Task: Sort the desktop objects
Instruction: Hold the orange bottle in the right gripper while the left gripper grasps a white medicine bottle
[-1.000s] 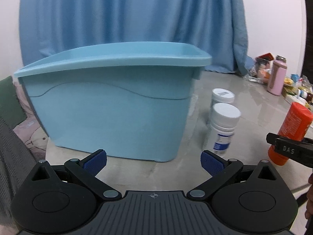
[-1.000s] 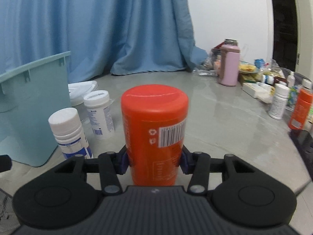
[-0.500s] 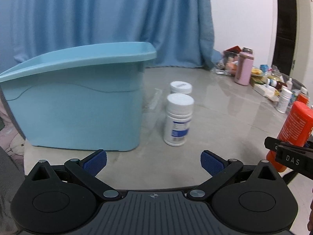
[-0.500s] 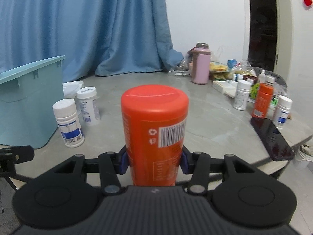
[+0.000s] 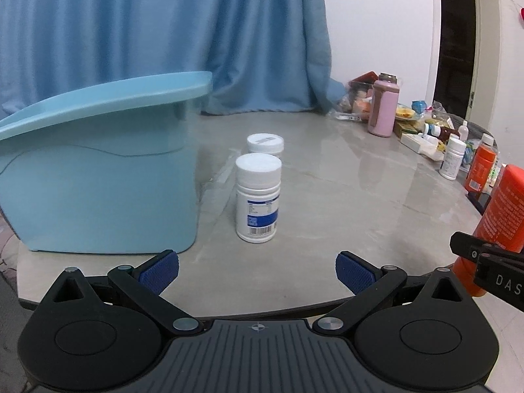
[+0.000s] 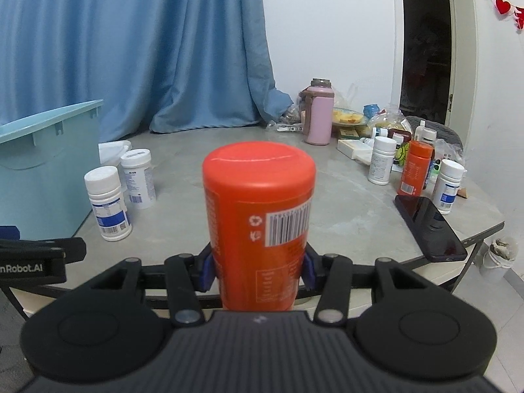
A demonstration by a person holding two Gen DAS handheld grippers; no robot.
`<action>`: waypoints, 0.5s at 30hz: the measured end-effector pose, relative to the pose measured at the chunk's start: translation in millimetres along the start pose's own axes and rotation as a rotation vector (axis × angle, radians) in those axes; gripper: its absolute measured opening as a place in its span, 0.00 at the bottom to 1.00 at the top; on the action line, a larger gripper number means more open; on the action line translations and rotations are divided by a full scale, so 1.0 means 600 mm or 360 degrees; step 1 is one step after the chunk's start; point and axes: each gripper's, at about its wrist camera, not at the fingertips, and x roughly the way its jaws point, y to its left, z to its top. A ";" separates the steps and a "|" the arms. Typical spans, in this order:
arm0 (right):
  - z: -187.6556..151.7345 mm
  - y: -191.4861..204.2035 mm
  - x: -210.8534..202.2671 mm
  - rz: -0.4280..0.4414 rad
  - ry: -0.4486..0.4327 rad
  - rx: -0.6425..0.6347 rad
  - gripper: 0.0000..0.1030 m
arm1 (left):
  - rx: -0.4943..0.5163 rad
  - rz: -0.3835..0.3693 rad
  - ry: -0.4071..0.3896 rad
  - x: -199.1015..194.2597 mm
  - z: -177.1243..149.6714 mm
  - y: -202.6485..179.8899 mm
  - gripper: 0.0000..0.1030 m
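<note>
Right gripper (image 6: 258,270) jaws clamp orange bottle (image 6: 258,216) low on body; rigid, smooth plastic, likely slippery. Left gripper (image 5: 257,273) jaws spread, empty, near blue bin (image 5: 98,177).

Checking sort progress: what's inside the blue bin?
Cannot tell. Both wrist views show only the blue bin's outer wall and rim; its interior is hidden. The right gripper holds the orange bottle outside it.

Left gripper (image 5: 257,270) level, jaws spread wide, holding nothing; right gripper (image 6: 258,267) level, jaws clamped
</note>
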 end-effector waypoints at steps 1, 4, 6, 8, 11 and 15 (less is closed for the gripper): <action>0.000 -0.001 0.001 -0.0001 0.0000 0.0000 0.48 | 0.0004 -0.0001 -0.0001 0.003 0.001 -0.002 1.00; 0.002 -0.005 0.005 -0.0009 -0.0009 -0.0006 0.48 | 0.0007 -0.0001 -0.0001 0.011 0.003 -0.004 0.99; 0.005 -0.008 0.010 -0.0013 -0.0012 -0.0007 0.48 | 0.0002 0.0001 -0.0003 0.018 0.005 -0.004 0.99; 0.006 -0.005 0.015 -0.0021 -0.0011 -0.0006 0.48 | -0.0005 0.0006 -0.0003 0.025 0.007 -0.004 0.99; 0.008 -0.008 0.023 -0.0024 -0.0011 -0.0006 0.48 | -0.0013 0.0013 -0.0003 0.039 0.011 -0.002 0.99; 0.010 -0.012 0.035 -0.0028 -0.0007 -0.0006 0.48 | -0.0007 0.0021 -0.0012 0.058 0.017 -0.002 0.99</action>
